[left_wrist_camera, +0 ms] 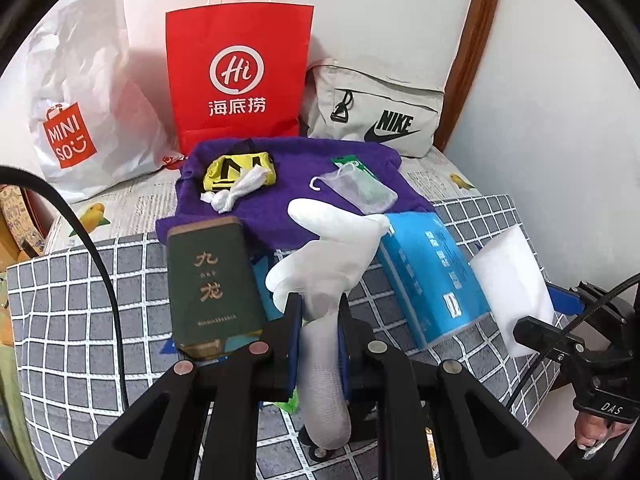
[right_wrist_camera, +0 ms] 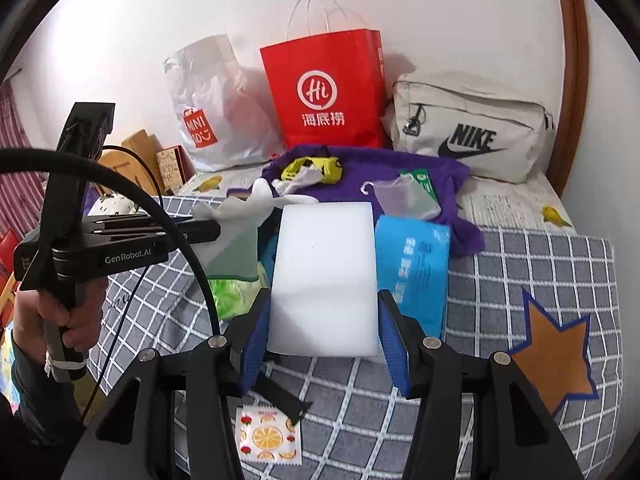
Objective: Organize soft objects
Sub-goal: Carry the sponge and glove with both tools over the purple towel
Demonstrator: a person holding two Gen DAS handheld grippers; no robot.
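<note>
Left gripper (left_wrist_camera: 318,312) clamps tight on the white sock (left_wrist_camera: 328,256) at lower centre, while the right gripper (right_wrist_camera: 322,332) squeezes the white sponge block (right_wrist_camera: 324,276) mid-frame.

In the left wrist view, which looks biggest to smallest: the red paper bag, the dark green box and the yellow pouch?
1. Red paper bag, though it stands farthest back.
2. Dark green box; it lies nearer the camera, which flatters it.
3. Yellow pouch, clearly smallest.

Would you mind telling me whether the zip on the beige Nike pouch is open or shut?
Shut, as far as shown: the beige Nike pouch shows a closed zip line in both views, its black pull hanging at one end.
</note>
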